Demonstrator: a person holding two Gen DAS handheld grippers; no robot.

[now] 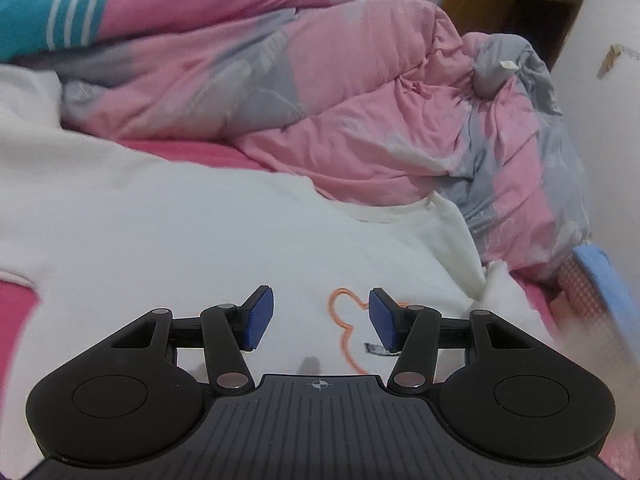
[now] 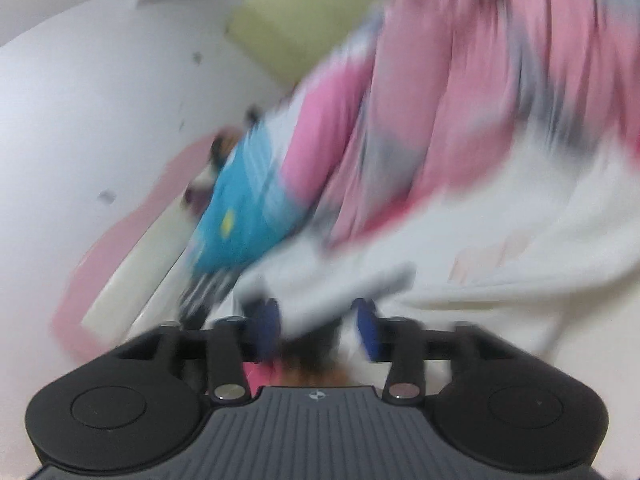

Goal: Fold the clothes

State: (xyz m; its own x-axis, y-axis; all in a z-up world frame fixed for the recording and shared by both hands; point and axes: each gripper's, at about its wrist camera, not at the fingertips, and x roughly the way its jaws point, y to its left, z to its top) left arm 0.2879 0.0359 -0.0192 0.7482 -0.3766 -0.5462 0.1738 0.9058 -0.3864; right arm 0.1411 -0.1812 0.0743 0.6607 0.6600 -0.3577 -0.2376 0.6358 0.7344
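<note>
Black linkage arms of the left gripper (image 1: 321, 317) fill the bottom of the left wrist view, and its blue pads (image 1: 259, 317) stand wide apart with nothing between them. Just beyond them lies the white top (image 1: 192, 220), spread over most of the near part of the bed, with an orange outline drawing (image 1: 347, 322) stitched on it between the pads and a small dark label (image 1: 375, 349) beside the right pad. One sleeve of the top runs off toward the upper left. A pink sheet (image 1: 16, 312) shows at the left edge beneath the top and again in a narrow strip behind it.

Behind the top a pink and grey quilt (image 1: 360, 120) is heaped in thick folds across the bed, reaching to the right edge. A teal cloth with white stripes (image 1: 44, 4) lies on the quilt at the upper left. A brown cabinet (image 1: 516, 8) stands against the white wall at the upper right, and a light blue object (image 1: 604, 280), blurred, sits at the right edge.

The right wrist view is heavily smeared. The right gripper (image 2: 318, 322) has its pads spread, and a fold of the white top (image 2: 320, 288) seems to lie between them, though I cannot tell whether the pads press on it. The top (image 2: 520, 240) stretches away to the right, with the quilt (image 2: 460, 80) above it and the teal cloth (image 2: 248, 208) to the left, near the white wall (image 2: 80, 120)
</note>
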